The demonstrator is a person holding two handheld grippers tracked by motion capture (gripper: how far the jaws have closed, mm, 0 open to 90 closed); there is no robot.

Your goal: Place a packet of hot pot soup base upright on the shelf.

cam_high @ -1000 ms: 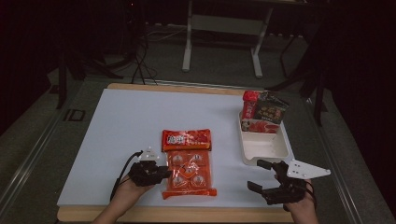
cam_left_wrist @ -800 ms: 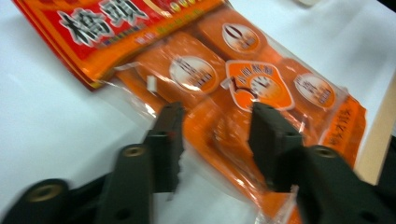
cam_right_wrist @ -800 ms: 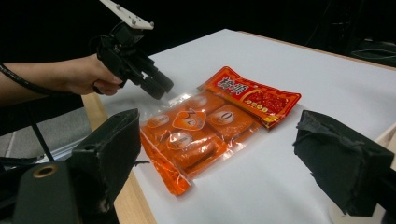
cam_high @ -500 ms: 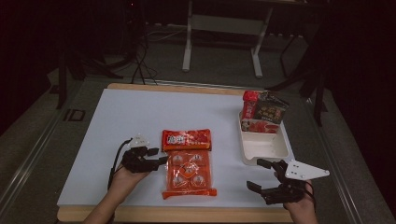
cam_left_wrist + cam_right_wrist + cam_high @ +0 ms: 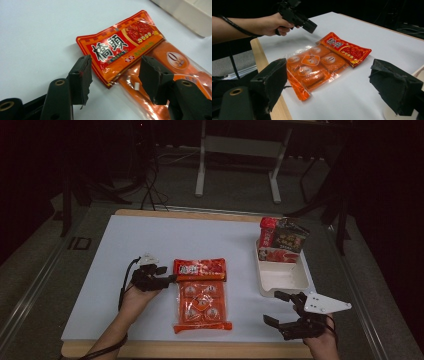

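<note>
A red and orange snack packet [image 5: 200, 269] lies flat mid-table, overlapping the far end of a clear bag of orange packs [image 5: 202, 302]. My left gripper [image 5: 170, 279] sits at the packet's left end. In the left gripper view its jaws [image 5: 115, 67] have just been opening and stand open, with the packet's corner [image 5: 122, 47] lying between them and no pad pressing on it. My right gripper [image 5: 274, 308] rests near the table's front right edge. It is open and holds nothing [image 5: 332, 75], facing the bag [image 5: 312, 67].
A white tray [image 5: 280, 280] stands at the right. A red packet [image 5: 267, 232] and a dark packet [image 5: 290, 240] lean upright at its far end. The wooden table edge [image 5: 200, 350] runs along the front. Stand legs and cables sit on the dark floor beyond.
My left gripper has moved from the clear bag's left edge away from the person to the red packet's left end, and its jaws stand wider. The right gripper has kept still.
</note>
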